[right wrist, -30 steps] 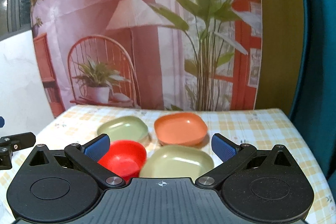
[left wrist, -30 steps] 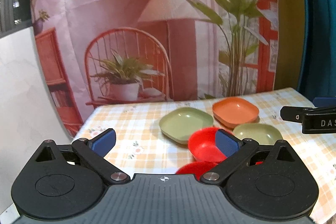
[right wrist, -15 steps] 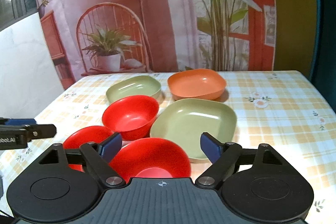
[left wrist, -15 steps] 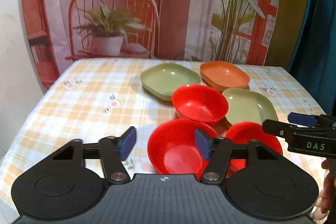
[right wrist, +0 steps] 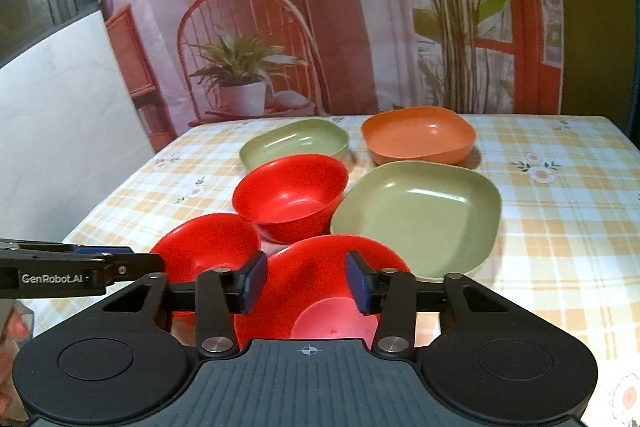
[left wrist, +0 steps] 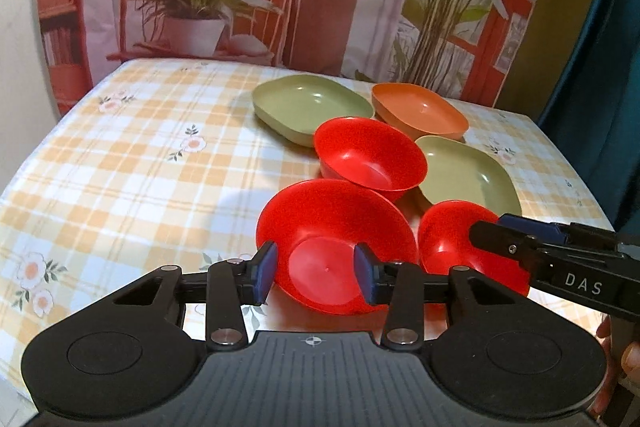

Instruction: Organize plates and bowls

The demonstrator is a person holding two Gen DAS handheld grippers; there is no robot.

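Left gripper [left wrist: 315, 269] is hovering over the near-left red bowl [left wrist: 336, 243], fingers closing to a middling gap. The bowl's near wall is sitting between the blue pads [left wrist: 265, 269]; whether the pads are pressing on it cannot be told from this view.

Right gripper [right wrist: 306, 281] is hovering over the near-right red bowl [right wrist: 320, 283], fingers likewise closing to a middling gap, with the bowl's near rim lying between them. Contact cannot be confirmed here either.

Layout on the checked counter [left wrist: 132, 155], clock directions as in the left wrist view:
- Third red bowl [left wrist: 370, 157] is sitting at 12 o'clock of the near-left bowl, just beside it.
- Near-right bowl is lying at 3 o'clock of the near-left bowl, close alongside.
- Far green plate [left wrist: 312, 107] is resting at 11 o'clock of the third bowl.
- Orange plate [left wrist: 418, 111] is resting at 1 o'clock of the third bowl.
- Near green plate [left wrist: 464, 171] is lying at 3 o'clock of the third bowl, touching or nearly so.

All dishes are sitting upright, none stacked. A printed backdrop [right wrist: 320, 27] is hanging behind the counter.
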